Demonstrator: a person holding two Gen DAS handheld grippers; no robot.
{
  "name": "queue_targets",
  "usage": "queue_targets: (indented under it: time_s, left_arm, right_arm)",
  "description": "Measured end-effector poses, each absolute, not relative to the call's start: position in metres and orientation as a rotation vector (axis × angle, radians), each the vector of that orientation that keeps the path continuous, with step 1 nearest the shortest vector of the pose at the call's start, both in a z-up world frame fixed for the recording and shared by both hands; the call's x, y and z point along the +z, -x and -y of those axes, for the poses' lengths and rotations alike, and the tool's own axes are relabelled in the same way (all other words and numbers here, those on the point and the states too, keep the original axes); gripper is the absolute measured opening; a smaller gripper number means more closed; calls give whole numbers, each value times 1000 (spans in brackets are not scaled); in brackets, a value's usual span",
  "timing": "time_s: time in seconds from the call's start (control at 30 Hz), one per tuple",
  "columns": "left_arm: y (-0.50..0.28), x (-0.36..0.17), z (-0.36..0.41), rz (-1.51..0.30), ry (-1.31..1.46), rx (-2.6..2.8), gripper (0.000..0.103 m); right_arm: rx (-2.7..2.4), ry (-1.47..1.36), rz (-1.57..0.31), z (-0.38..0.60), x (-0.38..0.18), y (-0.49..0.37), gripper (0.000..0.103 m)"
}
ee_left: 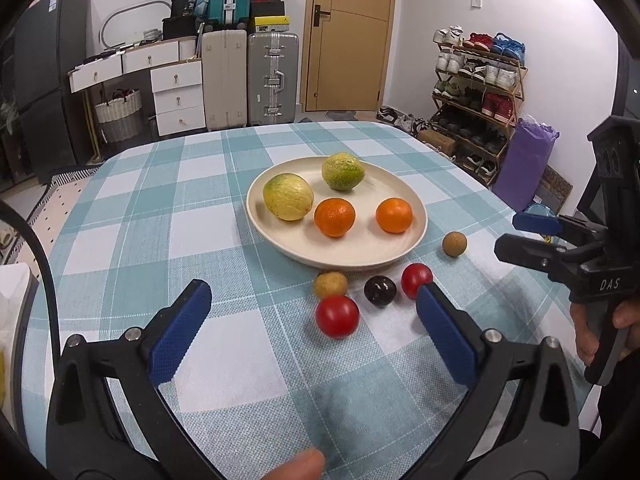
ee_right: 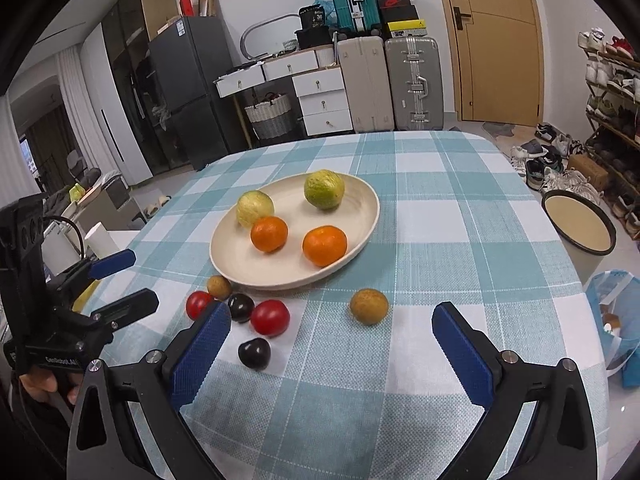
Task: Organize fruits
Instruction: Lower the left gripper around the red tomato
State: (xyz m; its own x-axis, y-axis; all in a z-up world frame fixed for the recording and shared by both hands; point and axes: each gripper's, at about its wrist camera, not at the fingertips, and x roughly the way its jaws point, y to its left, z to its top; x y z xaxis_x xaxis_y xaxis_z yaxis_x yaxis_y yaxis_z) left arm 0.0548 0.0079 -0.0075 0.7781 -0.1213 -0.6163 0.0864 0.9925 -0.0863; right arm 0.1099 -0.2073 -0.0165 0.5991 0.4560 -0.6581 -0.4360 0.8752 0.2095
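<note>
A cream plate (ee_left: 360, 254) (ee_right: 240, 258) on the checked tablecloth holds two yellow-green fruits (ee_left: 288, 196) (ee_right: 324, 189) and two oranges (ee_left: 334, 217) (ee_right: 324, 245). In front of it lie loose small fruits: red tomatoes (ee_left: 337, 316) (ee_right: 270, 317), dark plums (ee_left: 379, 290) (ee_right: 254, 353) and tan round fruits (ee_left: 454, 243) (ee_right: 369, 306). My left gripper (ee_left: 314, 308) is open above the cloth, a red tomato between its fingers. My right gripper (ee_right: 332, 320) is open and empty, near the tan fruit. Each gripper shows in the other's view, the right one (ee_left: 520, 236) and the left one (ee_right: 128, 280).
The table (ee_left: 140, 240) drops off at the left and far edges. Beyond stand suitcases (ee_left: 272, 80), white drawers (ee_left: 176, 96), a door and a shoe rack (ee_left: 480, 92). A bin (ee_right: 580, 232) and a blue bag (ee_right: 620, 320) sit right of the table.
</note>
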Motion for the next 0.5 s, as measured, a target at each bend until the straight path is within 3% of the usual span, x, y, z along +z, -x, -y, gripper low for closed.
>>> queue_targets:
  time_s: [0.5]
  left_arm:
    - [-65, -26, -6, -722, 55, -109, 102]
  right_arm:
    - [477, 14, -840, 206, -36, -117, 103]
